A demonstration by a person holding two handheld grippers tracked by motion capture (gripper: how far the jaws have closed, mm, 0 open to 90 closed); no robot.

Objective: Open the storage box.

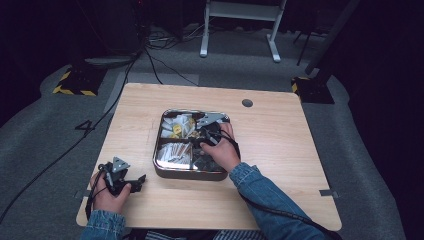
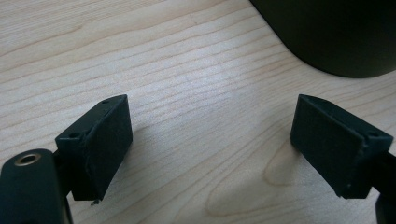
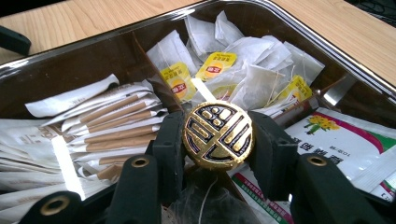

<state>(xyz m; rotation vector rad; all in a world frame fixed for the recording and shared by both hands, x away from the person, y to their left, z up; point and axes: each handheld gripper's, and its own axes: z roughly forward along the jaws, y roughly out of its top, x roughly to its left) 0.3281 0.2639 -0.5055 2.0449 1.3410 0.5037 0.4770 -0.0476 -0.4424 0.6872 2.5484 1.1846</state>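
From above, one metal tray (image 1: 158, 161) is sitting mid-table with four compartments; the right gripper (image 1: 207, 131) is reaching into it, while the left gripper (image 1: 131, 183) is resting near the table's front edge.

Along the left gripper (image 2: 210, 140), its jaws are standing wide apart, holding nothing.

Along the right gripper (image 3: 217, 140), the jaws are clamping one round gold-and-black piece (image 3: 218, 134) above the tray (image 3: 88, 53). Three yellow tea-bag tags (image 3: 177, 80) are showing. Judging by this, a pick is under way; lifting clear comes next.
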